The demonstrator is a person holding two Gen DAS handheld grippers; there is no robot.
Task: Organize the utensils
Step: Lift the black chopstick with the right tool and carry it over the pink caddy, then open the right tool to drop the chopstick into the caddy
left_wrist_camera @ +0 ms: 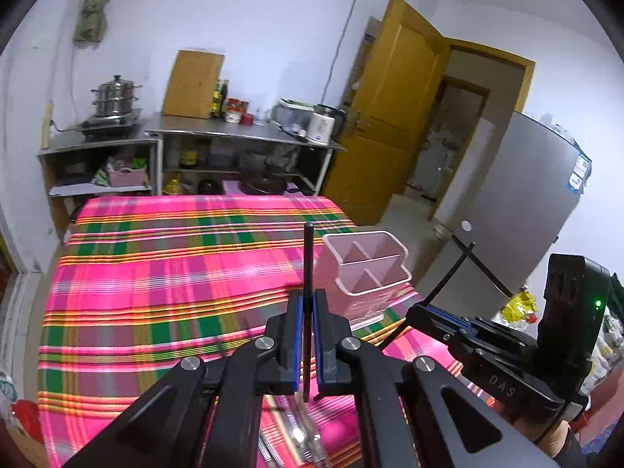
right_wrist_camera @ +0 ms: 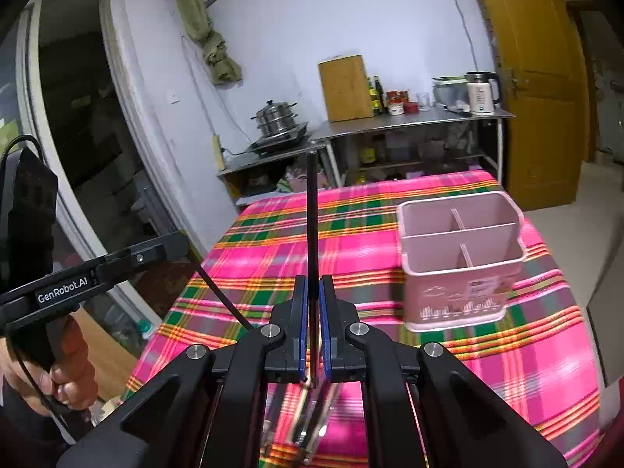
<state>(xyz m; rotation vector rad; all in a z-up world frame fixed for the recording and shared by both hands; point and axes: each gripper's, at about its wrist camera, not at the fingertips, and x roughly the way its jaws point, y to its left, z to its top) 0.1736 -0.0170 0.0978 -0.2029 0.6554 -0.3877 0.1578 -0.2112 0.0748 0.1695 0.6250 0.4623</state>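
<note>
My left gripper [left_wrist_camera: 308, 298] is shut on a thin black chopstick [left_wrist_camera: 308, 257] that stands upright between its blue pads. My right gripper [right_wrist_camera: 313, 284] is shut on another black chopstick [right_wrist_camera: 311, 202], also upright. A pink plastic utensil holder [left_wrist_camera: 364, 269] with divided compartments stands on the plaid cloth, just right of the left gripper; in the right wrist view the holder [right_wrist_camera: 460, 257] is ahead and to the right. The right gripper [left_wrist_camera: 440, 304] shows at the right of the left wrist view. Blurred utensils [right_wrist_camera: 308, 421] lie below the grippers.
The table has a pink, green and orange plaid cloth [left_wrist_camera: 175, 273]. Behind it stand steel shelves [left_wrist_camera: 241, 132] with a pot, a kettle and bottles. A yellow door [left_wrist_camera: 394, 109] and a grey fridge [left_wrist_camera: 518, 202] are to the right.
</note>
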